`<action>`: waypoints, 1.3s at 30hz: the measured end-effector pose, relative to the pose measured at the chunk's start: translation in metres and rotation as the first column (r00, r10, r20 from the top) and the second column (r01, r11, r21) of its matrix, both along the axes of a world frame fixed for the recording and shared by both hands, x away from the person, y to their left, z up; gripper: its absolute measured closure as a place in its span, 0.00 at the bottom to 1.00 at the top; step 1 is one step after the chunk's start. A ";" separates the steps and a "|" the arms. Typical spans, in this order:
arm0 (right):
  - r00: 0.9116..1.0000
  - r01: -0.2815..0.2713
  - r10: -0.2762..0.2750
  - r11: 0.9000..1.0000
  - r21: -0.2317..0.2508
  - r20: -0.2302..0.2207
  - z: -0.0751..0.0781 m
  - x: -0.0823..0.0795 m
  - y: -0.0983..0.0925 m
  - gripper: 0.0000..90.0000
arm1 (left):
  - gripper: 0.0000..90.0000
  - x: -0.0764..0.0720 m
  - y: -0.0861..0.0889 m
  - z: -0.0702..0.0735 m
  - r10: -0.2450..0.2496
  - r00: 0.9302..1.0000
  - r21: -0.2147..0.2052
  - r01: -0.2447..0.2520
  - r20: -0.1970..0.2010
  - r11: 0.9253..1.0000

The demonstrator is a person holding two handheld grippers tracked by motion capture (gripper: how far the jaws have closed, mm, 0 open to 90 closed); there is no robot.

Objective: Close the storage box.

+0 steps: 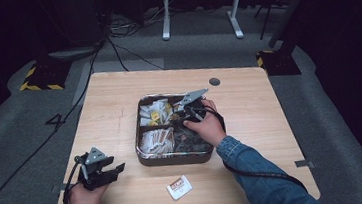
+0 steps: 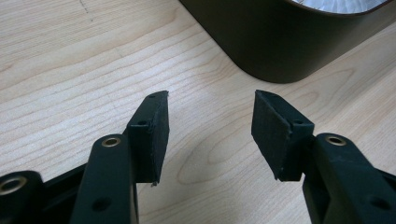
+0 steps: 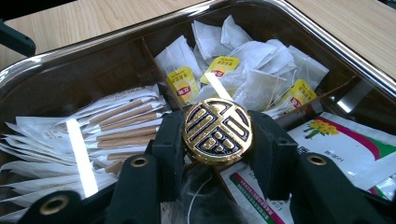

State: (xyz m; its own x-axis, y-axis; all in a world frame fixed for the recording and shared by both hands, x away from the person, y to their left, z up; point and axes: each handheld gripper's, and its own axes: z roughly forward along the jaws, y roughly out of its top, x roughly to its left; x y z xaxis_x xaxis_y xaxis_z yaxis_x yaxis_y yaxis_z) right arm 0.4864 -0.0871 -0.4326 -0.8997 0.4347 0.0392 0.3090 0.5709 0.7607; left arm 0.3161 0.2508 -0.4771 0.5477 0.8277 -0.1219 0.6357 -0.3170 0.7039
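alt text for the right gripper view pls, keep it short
The right gripper is shut on a round gold-and-black medallion embossed with an ornate character, held over a dark compartmented tray. Behind it, one compartment holds white tea bags with yellow tags, another holds slim white-and-brown sachets, and flower-printed packets lie at right.

Both my arms wear blue denim sleeves (image 1: 256,175) with folded cuffs. Each hand carries a matte black tool: the left gripper (image 1: 117,167) and right gripper (image 1: 186,112) are topped by a grey three-cornered plate. A black cable (image 1: 261,173) loops along my right sleeve. Up close, the fingers (image 2: 156,135) are flat black foam-faced blocks on arms with brass-ringed screw holes.
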 end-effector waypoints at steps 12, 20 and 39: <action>1.000 -0.008 0.008 1.000 -0.014 -0.002 -0.004 -0.004 0.005 0.65 | 0.52 0.000 0.000 0.000 -0.003 1.000 -0.001 0.003 0.001 1.000; 1.000 -0.014 0.014 1.000 -0.020 0.003 -0.005 -0.004 0.005 0.65 | 0.52 0.000 -0.001 0.000 -0.005 1.000 0.003 0.005 0.000 1.000; 1.000 0.022 -0.022 1.000 0.008 0.017 -0.003 -0.001 -0.001 0.48 | 0.52 0.000 -0.001 0.000 -0.005 1.000 0.000 0.005 -0.004 1.000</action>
State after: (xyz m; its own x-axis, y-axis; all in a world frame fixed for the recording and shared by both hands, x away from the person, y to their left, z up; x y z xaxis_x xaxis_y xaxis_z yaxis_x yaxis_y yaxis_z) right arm 0.4857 -0.0883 -0.4358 -0.8905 0.4542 0.0275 0.3083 0.5579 0.7705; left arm 0.3163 0.2499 -0.4771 0.5512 0.8251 -0.1241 0.6371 -0.3201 0.7012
